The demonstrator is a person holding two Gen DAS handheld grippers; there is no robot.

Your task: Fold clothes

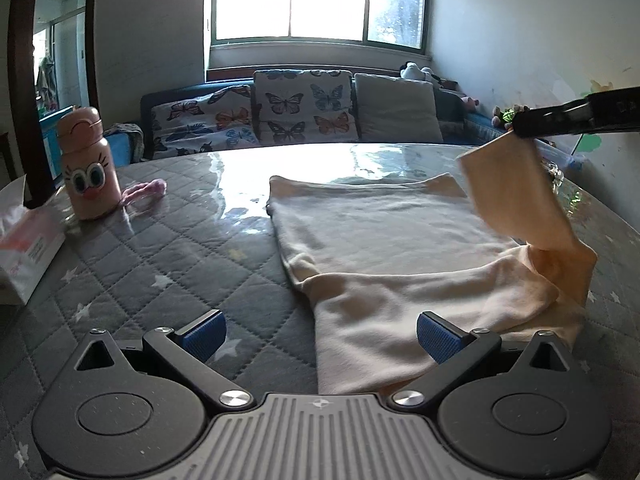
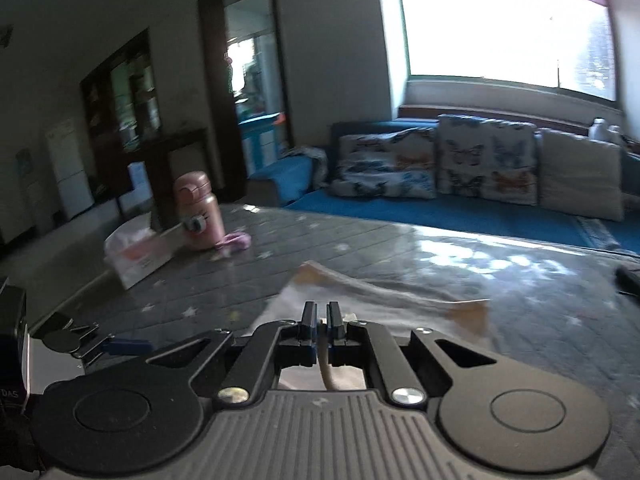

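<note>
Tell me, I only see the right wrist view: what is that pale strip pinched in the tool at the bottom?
Observer: The left wrist view shows it. The right tool grips one flap of a cream garment, held up above the table.
Visitor: And the rest of the garment?
Observer: It lies spread on the table.
Visitor: Is the other tool holding any of it?
Observer: No. The left tool is open above the garment's near edge, gripping nothing.
</note>
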